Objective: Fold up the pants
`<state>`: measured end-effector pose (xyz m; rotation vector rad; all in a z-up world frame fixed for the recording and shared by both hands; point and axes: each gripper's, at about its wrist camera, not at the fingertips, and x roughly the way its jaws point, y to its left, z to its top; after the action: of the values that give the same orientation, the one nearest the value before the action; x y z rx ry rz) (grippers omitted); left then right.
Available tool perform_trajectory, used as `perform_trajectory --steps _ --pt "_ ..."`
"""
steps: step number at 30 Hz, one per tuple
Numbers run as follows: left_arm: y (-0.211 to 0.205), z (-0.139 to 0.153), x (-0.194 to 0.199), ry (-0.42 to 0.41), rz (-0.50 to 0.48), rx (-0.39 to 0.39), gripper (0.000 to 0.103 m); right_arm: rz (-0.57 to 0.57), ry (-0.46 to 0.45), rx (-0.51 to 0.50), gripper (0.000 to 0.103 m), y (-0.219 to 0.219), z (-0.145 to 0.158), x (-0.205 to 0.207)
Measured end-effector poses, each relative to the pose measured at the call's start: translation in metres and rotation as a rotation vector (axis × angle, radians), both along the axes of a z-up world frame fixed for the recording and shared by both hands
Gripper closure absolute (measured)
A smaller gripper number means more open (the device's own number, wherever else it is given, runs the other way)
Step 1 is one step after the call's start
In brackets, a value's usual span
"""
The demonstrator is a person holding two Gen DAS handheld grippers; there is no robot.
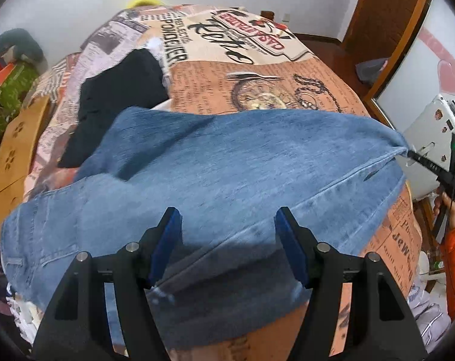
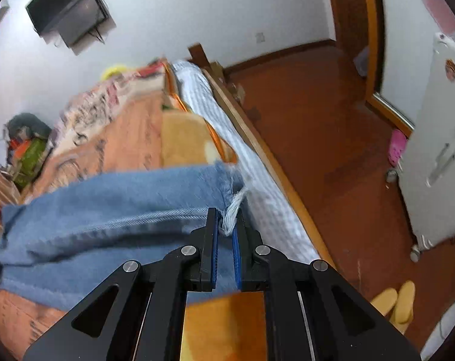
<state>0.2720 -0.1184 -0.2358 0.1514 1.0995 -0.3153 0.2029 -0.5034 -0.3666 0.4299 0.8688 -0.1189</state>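
Blue denim pants (image 1: 227, 165) lie spread across a bed covered with a newspaper-print sheet (image 1: 257, 72). My left gripper (image 1: 227, 225) is open, its blue-padded fingers (image 1: 170, 234) just above the near part of the pants, holding nothing. My right gripper (image 2: 226, 225) is shut on the frayed hem corner of the pants (image 2: 113, 207) and holds it at the bed's right edge. It also shows in the left wrist view (image 1: 414, 156), at the pants' far right corner.
A black garment (image 1: 116, 96) lies on the bed beyond the pants. A wooden board (image 1: 13, 150) is at the left. The bed frame edge (image 2: 275, 165) borders a red-brown floor (image 2: 332, 120). A white suitcase (image 2: 438, 150) and yellow slippers (image 2: 399, 303) are on the right.
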Motion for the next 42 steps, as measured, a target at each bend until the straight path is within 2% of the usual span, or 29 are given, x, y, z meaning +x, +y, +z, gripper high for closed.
perform_trajectory --steps 3,5,8,12,15,16,20,22,24,27,29,33,36,42 --pt "0.018 0.002 -0.009 -0.001 0.027 0.016 0.037 0.016 0.075 -0.041 0.095 0.006 -0.010 0.002" --pt "0.031 0.003 -0.016 -0.002 0.049 0.022 0.038 0.007 0.104 -0.075 0.095 0.009 -0.005 0.001" --pt "0.049 0.005 -0.025 -0.009 0.061 0.019 0.037 0.013 0.064 -0.050 0.095 0.012 0.014 -0.005" --pt "0.053 -0.003 -0.028 -0.007 0.039 0.044 0.037 0.129 -0.017 -0.017 0.092 0.040 0.047 -0.001" --pt "0.044 -0.014 -0.025 0.017 0.000 0.034 0.037 0.256 -0.063 -0.016 0.066 0.079 0.065 0.020" --pt "0.039 -0.018 -0.023 0.026 -0.016 0.026 0.037 0.292 -0.071 -0.013 0.065 0.092 0.067 0.028" --pt "0.025 -0.027 -0.018 0.041 -0.050 0.014 0.037 0.410 -0.052 0.048 0.065 0.133 0.057 0.056" --pt "0.019 -0.027 -0.021 0.034 -0.076 0.013 0.037 0.466 -0.012 0.095 0.065 0.154 0.045 0.070" --pt "0.016 -0.026 -0.026 0.031 -0.099 -0.003 0.037 0.514 0.028 0.126 0.065 0.169 0.033 0.072" --pt "0.021 -0.024 -0.034 0.038 -0.116 -0.049 0.037 0.598 0.067 0.119 0.065 0.190 0.022 0.060" --pt "0.025 -0.025 -0.039 0.046 -0.116 -0.084 0.037 0.608 0.068 0.096 0.065 0.192 0.022 0.050" --pt "0.029 -0.025 -0.048 0.027 -0.101 -0.104 0.037 0.597 0.073 0.125 0.065 0.181 0.023 0.027" --pt "0.032 -0.025 -0.053 0.016 -0.086 -0.121 0.037 0.593 0.074 0.096 0.066 0.182 0.022 0.016" --pt "0.039 -0.016 -0.063 -0.025 -0.047 -0.112 0.037 0.560 0.084 0.037 0.066 0.190 0.026 0.014"
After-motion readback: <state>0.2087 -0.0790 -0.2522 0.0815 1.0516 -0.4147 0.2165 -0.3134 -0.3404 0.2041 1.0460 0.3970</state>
